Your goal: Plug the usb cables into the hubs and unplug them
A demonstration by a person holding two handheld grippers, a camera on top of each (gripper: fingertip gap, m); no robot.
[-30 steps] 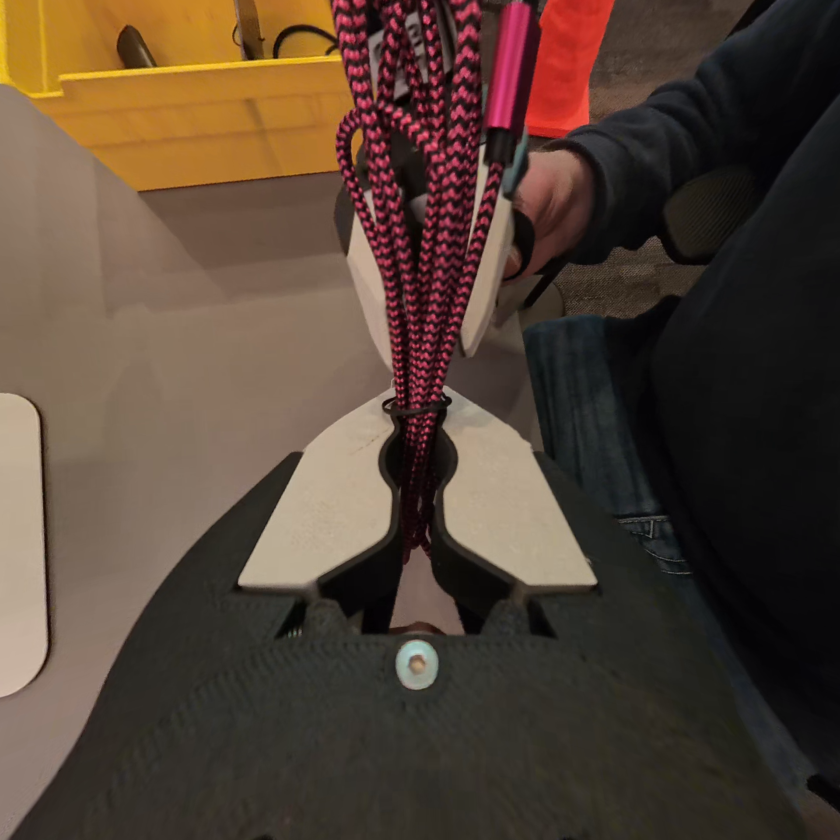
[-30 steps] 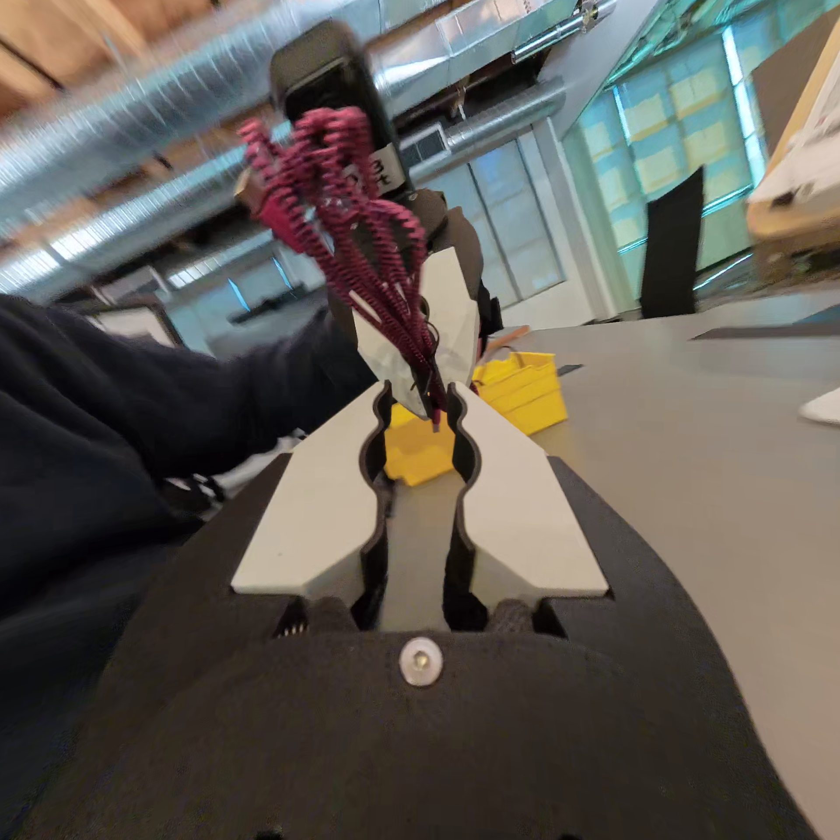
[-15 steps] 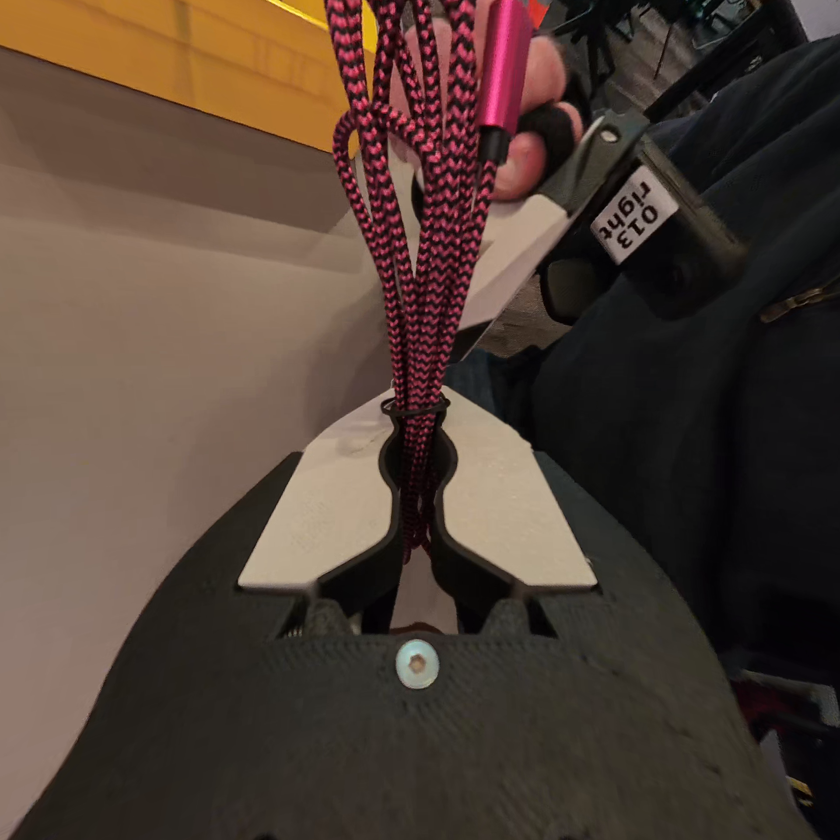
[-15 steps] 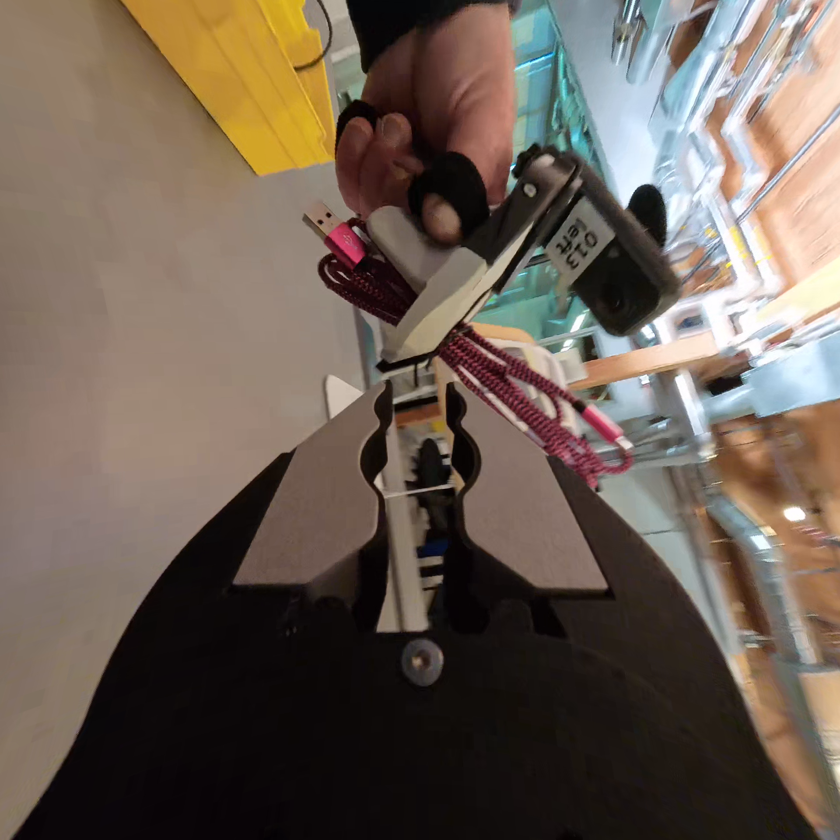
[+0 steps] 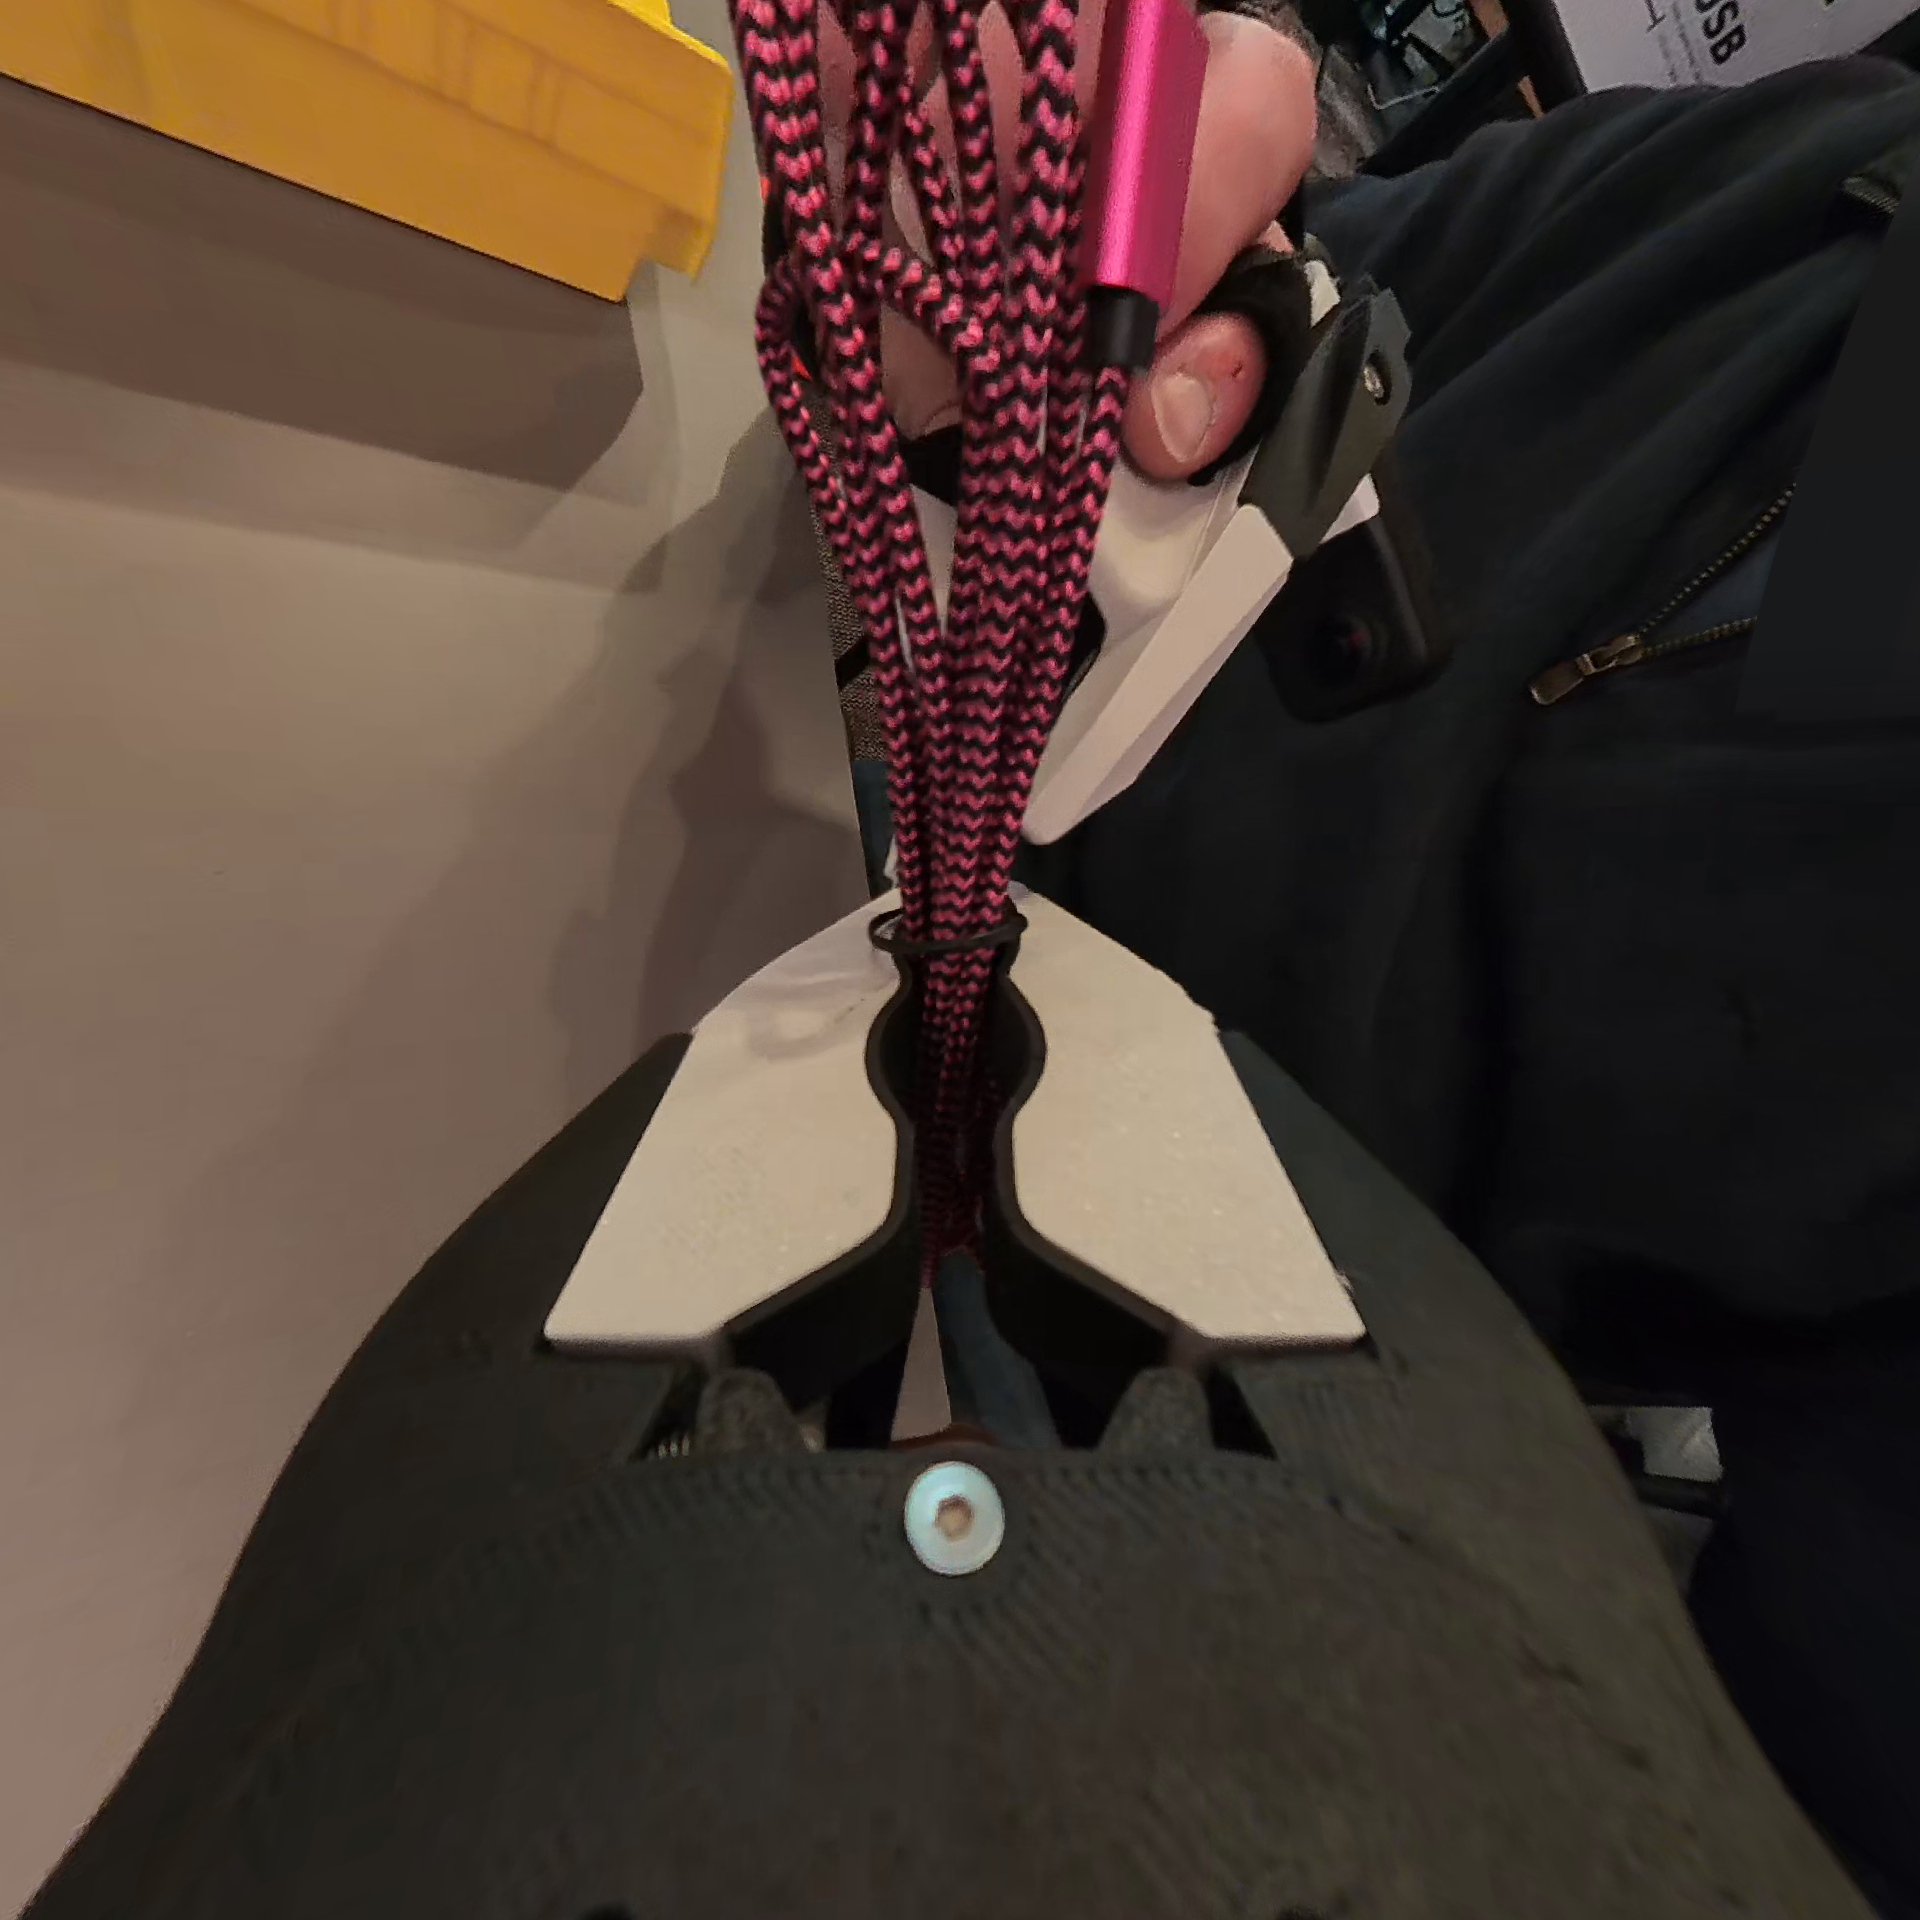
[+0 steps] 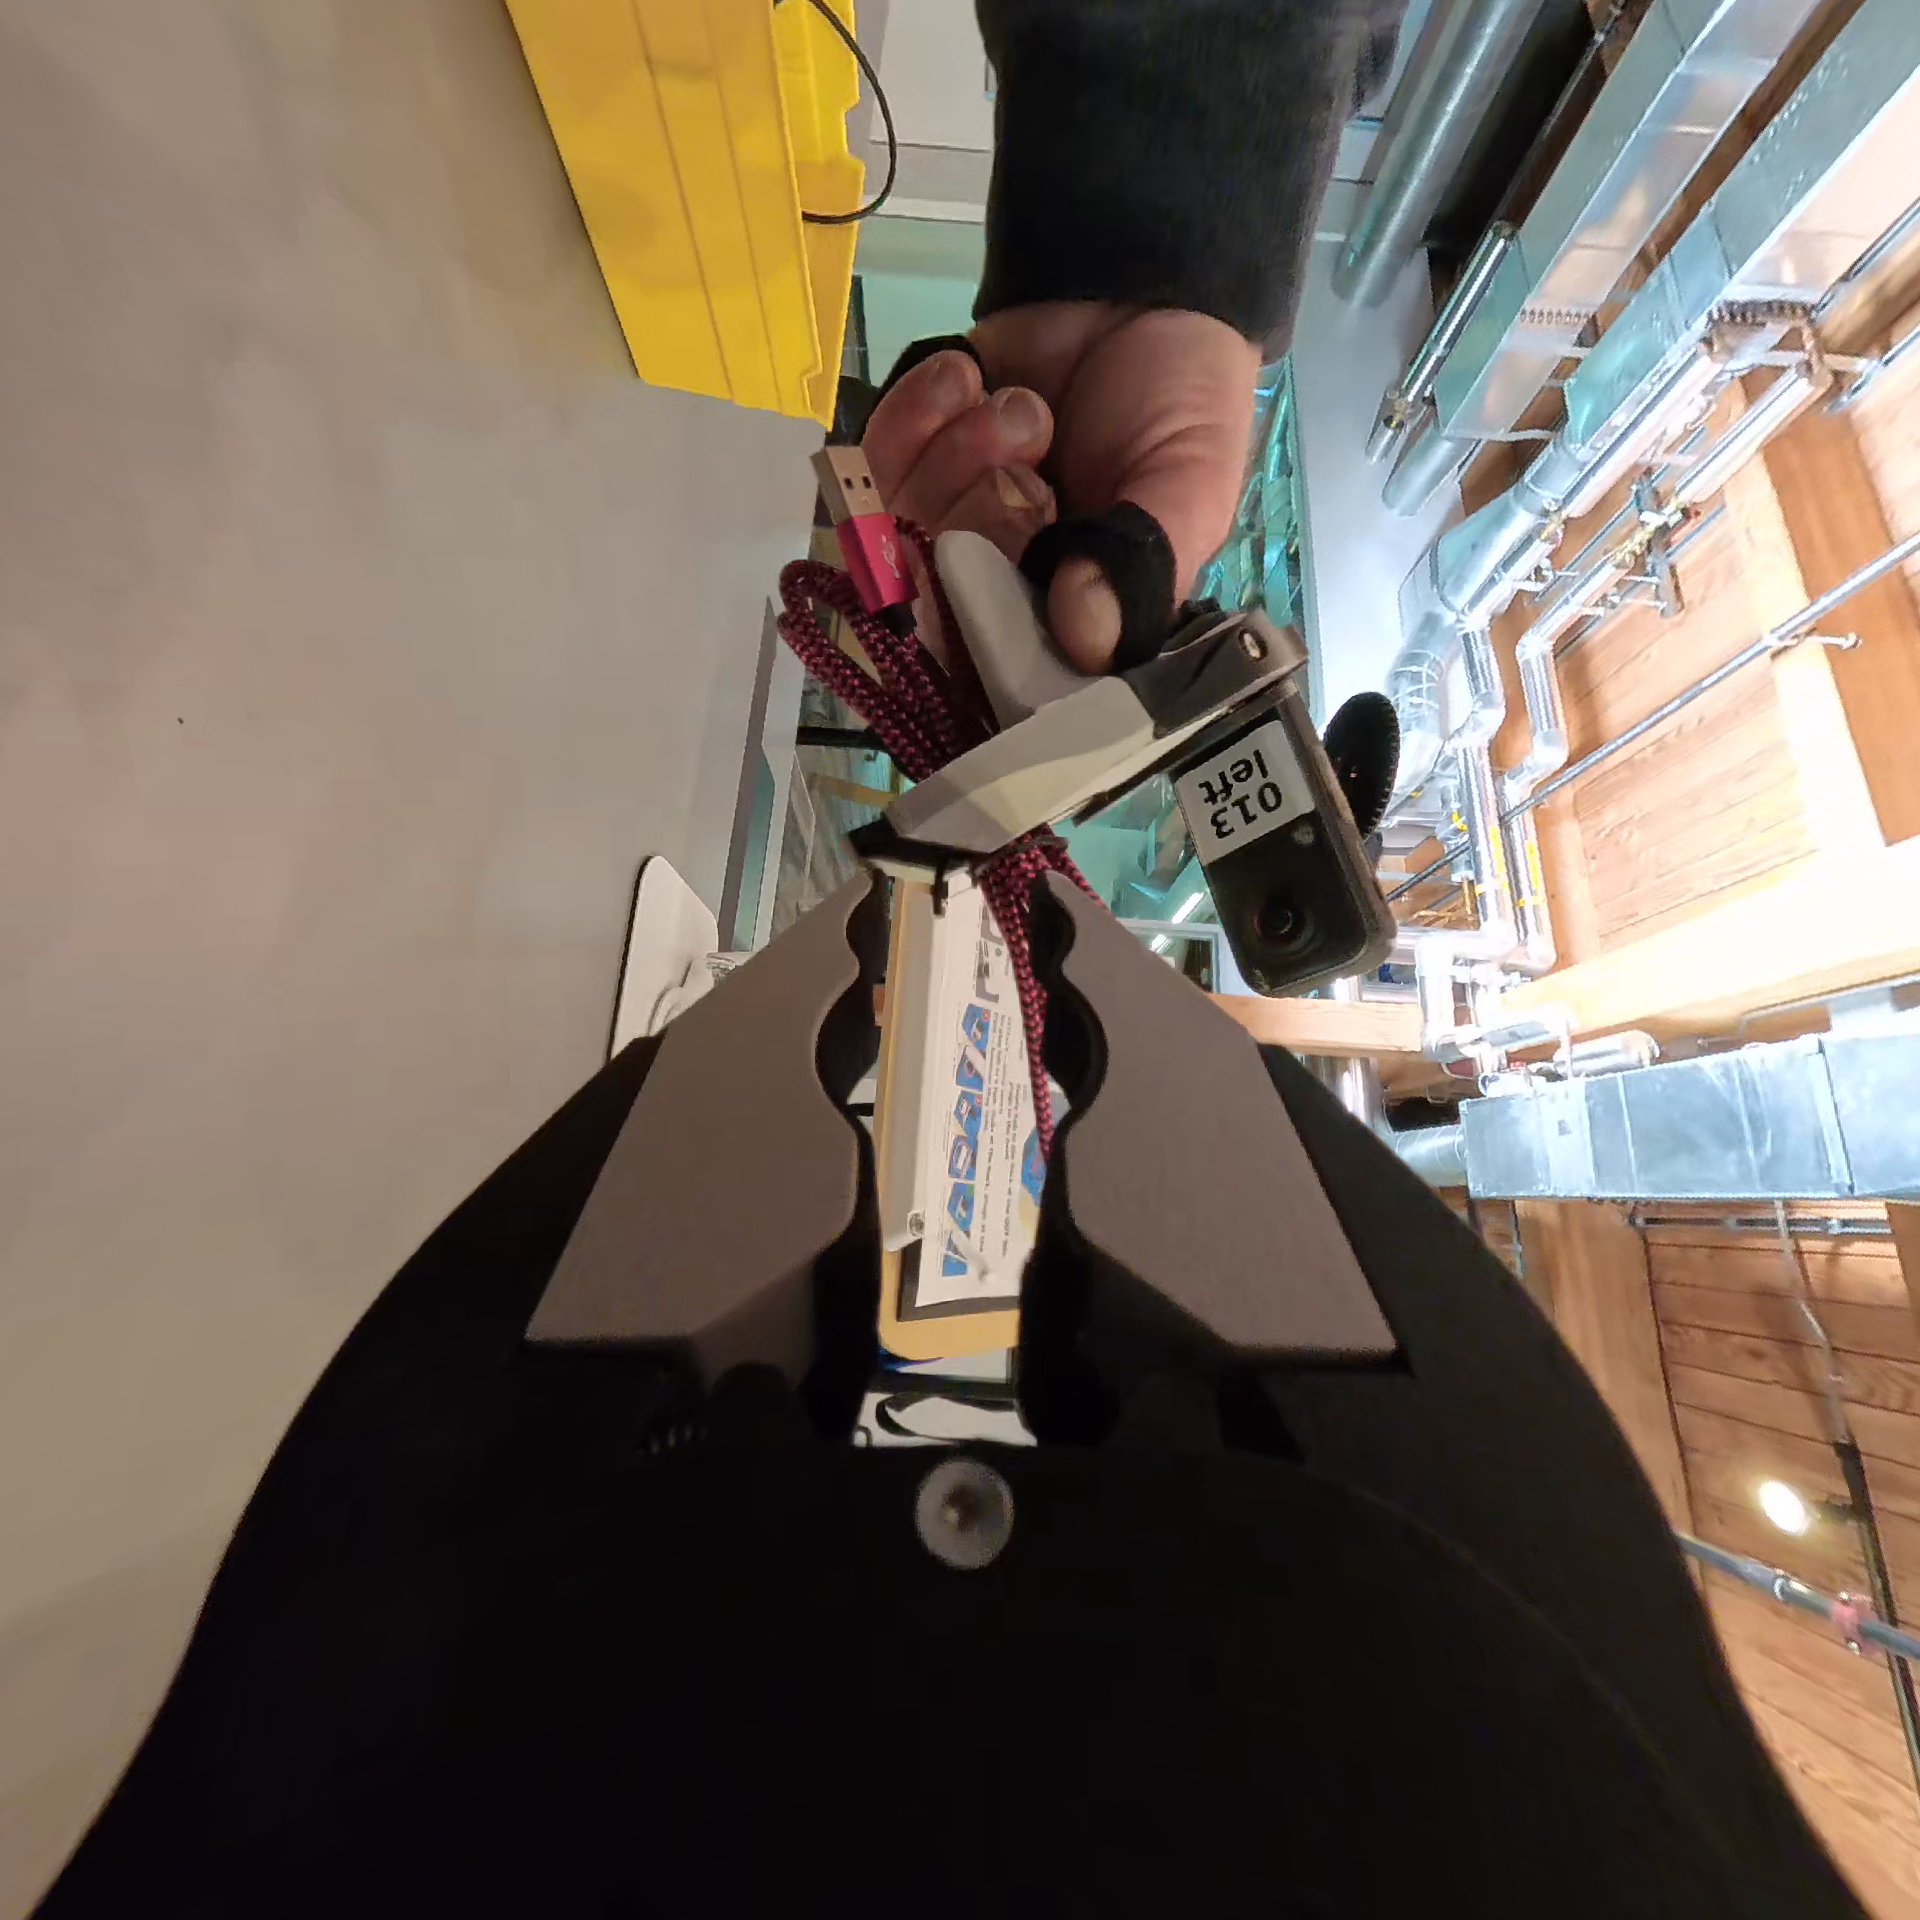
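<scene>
A bundle of pink-and-black braided USB cable [image 5: 966, 582] is bound by a thin black tie [image 5: 945, 938]. My left gripper [image 5: 951, 925] is shut on the bundle just behind the tie. A pink connector [image 5: 1138, 156] hangs at the far end. In the right wrist view the same bundle [image 6: 883, 675] ends in a pink plug [image 6: 873, 545], and the left gripper [image 6: 920, 847] holds it tip to tip with my right gripper [image 6: 966, 904]. The right gripper is open, with one cable strand [image 6: 1027, 997] between its fingers. The right gripper's white finger [image 5: 1153, 675] lies beside the bundle. No hub is in view.
A yellow bin [image 5: 416, 135] stands on the grey table [image 5: 312, 831]; it also shows in the right wrist view [image 6: 717, 187]. A white flat object [image 6: 670, 935] lies on the table. The person's hands [image 6: 1091, 436] and dark sleeves are close by. My two grippers' fingertips are within a few centimetres of each other.
The right gripper has rolled onto its side and closed in on the left gripper's tip. The left gripper has kept hold of the bundle and turned towards the person.
</scene>
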